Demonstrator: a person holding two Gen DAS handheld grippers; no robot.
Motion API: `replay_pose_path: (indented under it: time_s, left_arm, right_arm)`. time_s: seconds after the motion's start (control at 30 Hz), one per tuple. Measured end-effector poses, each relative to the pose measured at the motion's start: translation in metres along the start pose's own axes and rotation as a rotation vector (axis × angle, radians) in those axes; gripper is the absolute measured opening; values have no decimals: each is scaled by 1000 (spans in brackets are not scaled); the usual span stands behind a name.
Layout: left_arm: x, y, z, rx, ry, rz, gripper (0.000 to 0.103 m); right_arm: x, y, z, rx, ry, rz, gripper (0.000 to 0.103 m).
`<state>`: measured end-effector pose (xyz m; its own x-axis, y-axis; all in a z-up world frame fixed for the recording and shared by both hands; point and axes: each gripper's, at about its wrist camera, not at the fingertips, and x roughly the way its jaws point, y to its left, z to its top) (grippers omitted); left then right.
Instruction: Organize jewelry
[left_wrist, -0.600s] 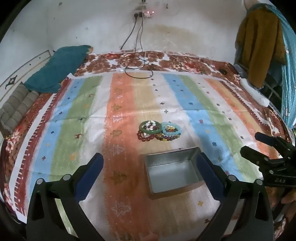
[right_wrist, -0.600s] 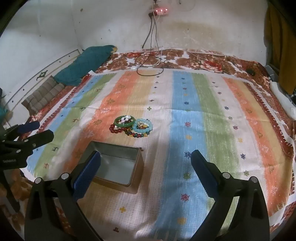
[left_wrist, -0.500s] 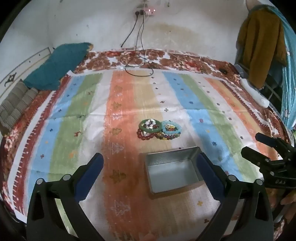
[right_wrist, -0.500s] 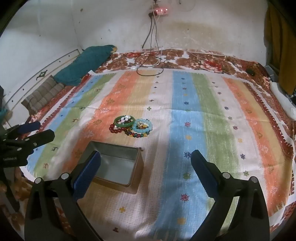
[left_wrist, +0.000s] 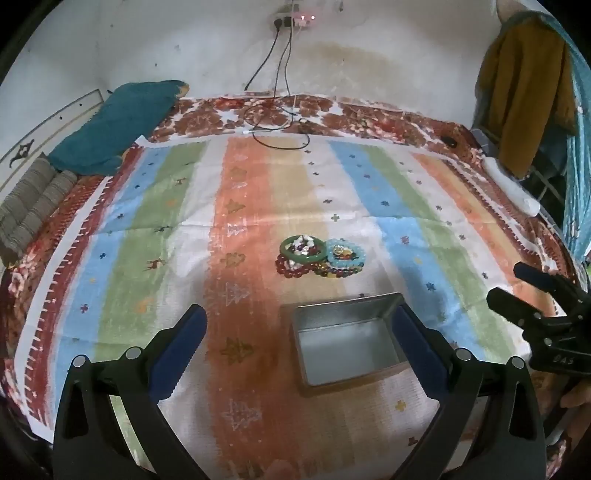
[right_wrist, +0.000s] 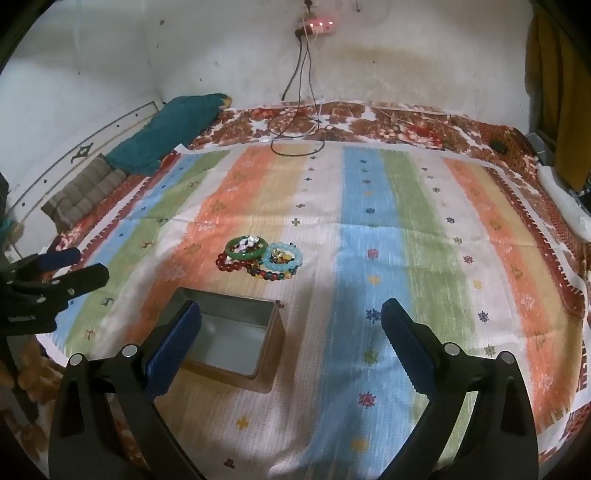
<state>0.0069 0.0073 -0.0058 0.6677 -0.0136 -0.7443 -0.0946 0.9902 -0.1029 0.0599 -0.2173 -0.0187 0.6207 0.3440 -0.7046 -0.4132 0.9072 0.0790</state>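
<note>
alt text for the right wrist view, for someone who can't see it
The open right gripper hovers over a striped cloth, with an empty tin by its left finger. A cluster of bracelets lies beyond the tin.

Open striped cloth (left_wrist: 155, 236) on every side of the bracelet cluster (left_wrist: 320, 255); only the metal tin (left_wrist: 347, 341) close by, just in front of it, open-topped and apart from the beads; bare stretch to the right of the tin in the right wrist view; pillow (right_wrist: 173, 133) and cables (right_wrist: 295, 129) well back by the wall.
</note>
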Motion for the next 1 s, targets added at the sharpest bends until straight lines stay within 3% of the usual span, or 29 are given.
replay_pose_path:
  time_s: [0.2, 0.37, 0.7, 1.0]
  left_arm:
    - [3, 4, 1, -17, 18, -22, 98]
    - [4, 3, 2, -9, 20, 24, 98]
    - [4, 2, 4, -9, 18, -31, 98]
    - [4, 3, 5, -9, 25, -29, 98]
  right_arm:
    - [0, 0, -1, 6, -1, 5, 99]
    - [4, -1, 1, -1, 3, 18, 99]
    - [14, 5, -2, -22, 47, -9, 99]
    - [14, 5, 1, -18, 32, 1, 99]
